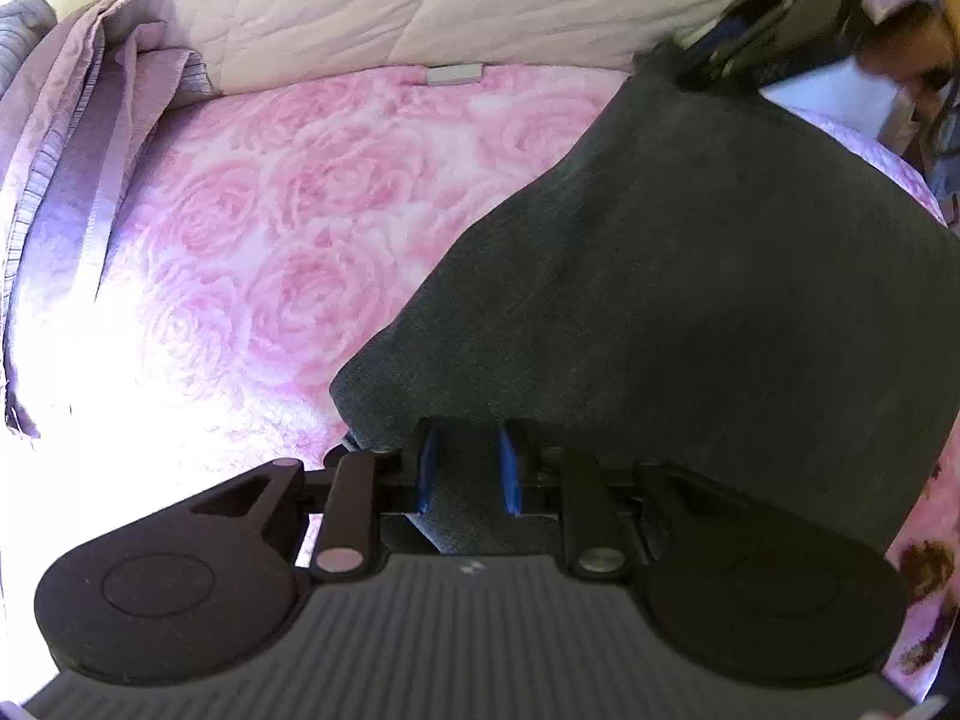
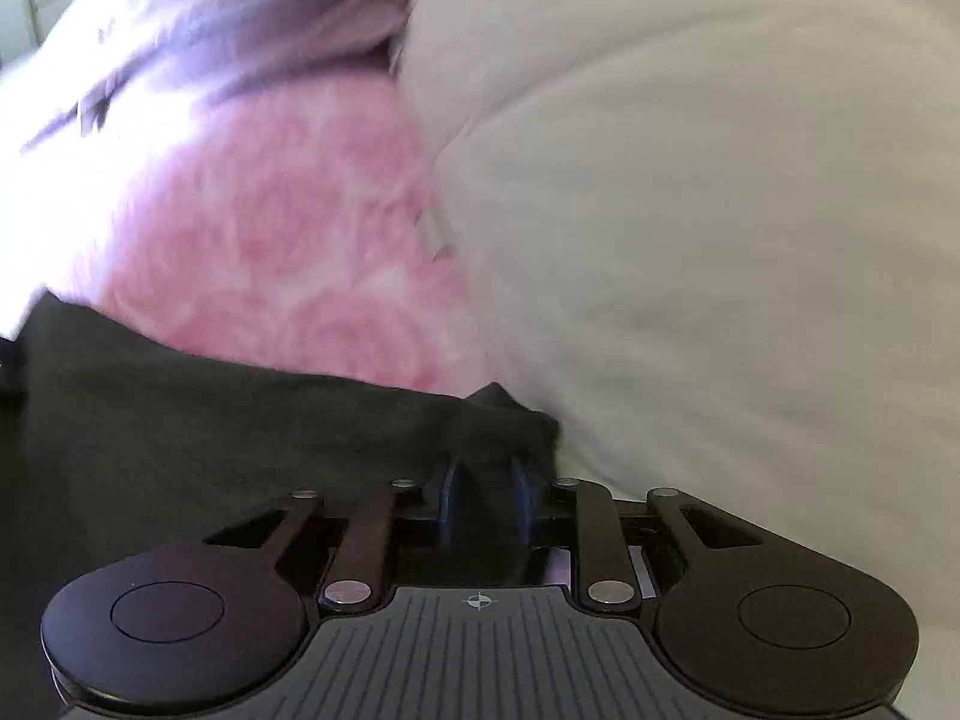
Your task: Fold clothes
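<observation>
A dark grey garment (image 1: 690,276) hangs stretched over a pink rose-patterned bed cover (image 1: 282,210). My left gripper (image 1: 467,471) is shut on the garment's near edge, cloth bunched between its blue pads. My right gripper (image 1: 744,18) shows at the top right of the left wrist view, holding the garment's far corner up. In the right wrist view, which is blurred, my right gripper (image 2: 485,498) is shut on the same dark garment (image 2: 240,438), which spreads to the left below the pink cover (image 2: 288,252).
A cream quilted duvet (image 1: 420,0) lies along the back of the bed and fills the right of the right wrist view (image 2: 720,210). Mauve folded bedding (image 1: 78,138) sits at the left. A person (image 1: 912,60) is at the far right.
</observation>
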`<state>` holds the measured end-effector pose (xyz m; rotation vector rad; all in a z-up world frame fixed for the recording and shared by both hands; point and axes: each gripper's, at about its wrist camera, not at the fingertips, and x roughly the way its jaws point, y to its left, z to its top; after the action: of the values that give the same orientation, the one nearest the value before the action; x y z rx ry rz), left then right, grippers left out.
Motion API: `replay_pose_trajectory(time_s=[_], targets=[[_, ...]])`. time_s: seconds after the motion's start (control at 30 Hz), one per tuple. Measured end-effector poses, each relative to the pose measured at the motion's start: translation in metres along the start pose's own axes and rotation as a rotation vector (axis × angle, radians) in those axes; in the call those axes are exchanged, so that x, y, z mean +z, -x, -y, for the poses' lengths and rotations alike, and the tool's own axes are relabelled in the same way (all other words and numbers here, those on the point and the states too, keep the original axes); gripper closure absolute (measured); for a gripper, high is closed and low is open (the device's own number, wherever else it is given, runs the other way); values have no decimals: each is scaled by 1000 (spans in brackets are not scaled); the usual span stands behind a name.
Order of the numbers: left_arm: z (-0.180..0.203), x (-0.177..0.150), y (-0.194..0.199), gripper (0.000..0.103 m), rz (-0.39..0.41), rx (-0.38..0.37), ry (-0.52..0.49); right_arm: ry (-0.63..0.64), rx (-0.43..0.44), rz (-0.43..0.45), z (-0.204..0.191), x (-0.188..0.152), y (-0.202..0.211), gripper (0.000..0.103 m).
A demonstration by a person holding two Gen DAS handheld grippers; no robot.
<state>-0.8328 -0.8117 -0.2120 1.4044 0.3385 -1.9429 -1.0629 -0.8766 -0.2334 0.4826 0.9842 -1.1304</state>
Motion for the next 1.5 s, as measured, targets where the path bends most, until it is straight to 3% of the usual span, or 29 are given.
replay_pose_trajectory(time_s=[0.07,0.17,0.27,0.37,0.47,0.53,0.57,0.63,0.73,0.8,0.87,0.93,1.0,1.1,1.27,1.43,1.5], targets=[[0,-2,7,85,1,0,4,95,-30,10,-12,-2,0,82],[4,-13,32,79,29,4,-12,79,-37,8,-12,-8,22,81],[13,-37,62,79,53,-53,25,31,22,26,-15,-24,54,81],[32,-67,62,79,-6,-100,40,-12,140,25,-35,-49,85,80],[44,-81,47,80,-19,-87,59,-41,236,-60,-59,-81,88,80],[42,-80,42,80,-34,-97,85,-69,246,-74,-70,-106,84,77],[41,-78,44,80,-37,-95,82,-40,229,-42,-76,-115,87,77],[43,-77,51,80,-40,-82,74,-1,204,-58,-83,-113,94,77],[48,-83,61,79,-48,-68,105,-107,185,-95,-78,-108,105,75],[49,-86,59,76,-60,-59,144,-120,187,-91,-84,-115,112,63],[49,-82,61,74,-72,-44,172,-84,184,-73,-93,-121,118,58],[48,-78,67,65,-70,-27,195,-113,158,-95,-96,-117,123,56],[49,-78,82,45,-24,-16,211,-179,143,-87,-93,-119,138,45],[58,-87,106,30,43,-9,258,-232,127,-79,-97,-134,164,32],[82,-116,135,25,88,-40,354,-308,103,-91,-121,-170,208,32],[98,-151,165,23,133,-122,390,-457,-1,-57,-161,-202,260,31],[101,-165,185,10,163,-134,370,-516,-43,-30,-182,-210,283,31]])
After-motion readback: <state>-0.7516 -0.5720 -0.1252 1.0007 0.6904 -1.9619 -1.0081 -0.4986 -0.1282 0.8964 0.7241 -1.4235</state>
